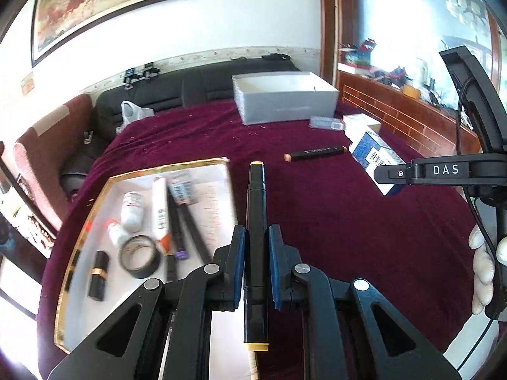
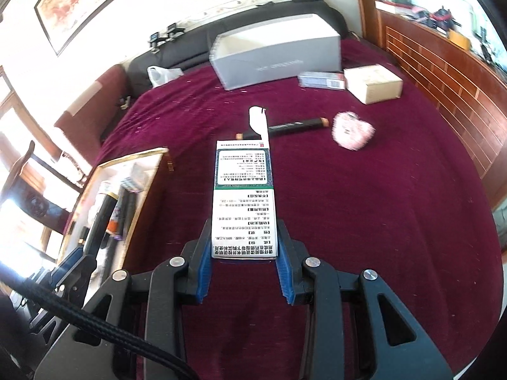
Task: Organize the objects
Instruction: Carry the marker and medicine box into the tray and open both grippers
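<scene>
My left gripper is shut on a black marker with tan end caps, held just right of the gold-rimmed white tray. The tray holds a tape roll, a lipstick, small white bottles, a tube and dark pens. My right gripper is shut on a white and green medicine box with its end flap open, above the maroon cloth. A second black marker lies on the cloth beyond it; it also shows in the left wrist view.
An open grey box stands at the back. Near it lie a small clear packet, a beige carton and a pink fluffy thing. A blue and white box sits on the right. A wooden sideboard borders the right.
</scene>
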Tool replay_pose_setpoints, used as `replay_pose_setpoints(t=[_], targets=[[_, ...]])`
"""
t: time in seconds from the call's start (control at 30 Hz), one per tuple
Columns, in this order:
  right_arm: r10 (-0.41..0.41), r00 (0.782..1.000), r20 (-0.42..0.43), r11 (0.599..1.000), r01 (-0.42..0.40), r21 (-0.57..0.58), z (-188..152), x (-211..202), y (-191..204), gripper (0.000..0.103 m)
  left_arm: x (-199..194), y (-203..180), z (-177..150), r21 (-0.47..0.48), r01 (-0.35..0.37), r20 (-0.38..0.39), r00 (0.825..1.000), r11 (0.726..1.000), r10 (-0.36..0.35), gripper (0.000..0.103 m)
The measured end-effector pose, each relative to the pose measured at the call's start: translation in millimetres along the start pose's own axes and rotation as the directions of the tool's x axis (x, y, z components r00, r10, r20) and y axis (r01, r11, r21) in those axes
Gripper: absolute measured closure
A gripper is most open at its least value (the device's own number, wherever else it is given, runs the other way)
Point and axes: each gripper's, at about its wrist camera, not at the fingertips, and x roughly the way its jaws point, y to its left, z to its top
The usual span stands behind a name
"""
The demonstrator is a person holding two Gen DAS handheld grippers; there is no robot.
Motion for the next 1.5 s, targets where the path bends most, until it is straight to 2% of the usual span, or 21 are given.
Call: replay_pose_setpoints(t=[0.3,0.53,0.77,0.93,1.1,1.5], targets=[[0.064,0.998,-0.017,0.989,-0.066,-0.130,6,11,74,0.071,-12,61,-11,-0.072,-0.109,0.009,0.994,0.991,0.110,0.091],[0.121,0.988,-0.098,0.963,-0.141,-0.229,-5,40,126,0.070,-8,114,-25,-0.131,-0.190,-0.020,0.982,0.973,0.189,0.091],[0.130,0.972,-0.196,0.941,-0.183,-0.283,-31,73,166,0.070,3,161,-44,-0.196,-0.244,-0.070,0.970,0.950,0.234,0.091],[0.124,0.958,-0.258,0.932,-0.202,-0.301,-46,93,182,0.070,17,179,-56,-0.215,-0.260,-0.116,0.964,0.941,0.240,0.091],[0.110,0.949,-0.296,0.925,-0.207,-0.320,-57,104,191,0.070,31,186,-66,-0.210,-0.251,-0.159,0.962,0.945,0.220,0.091],[0.079,0.941,-0.329,0.916,-0.199,-0.349,-71,114,196,0.070,38,182,-66,-0.227,-0.227,-0.176,0.966,0.947,0.189,0.091]])
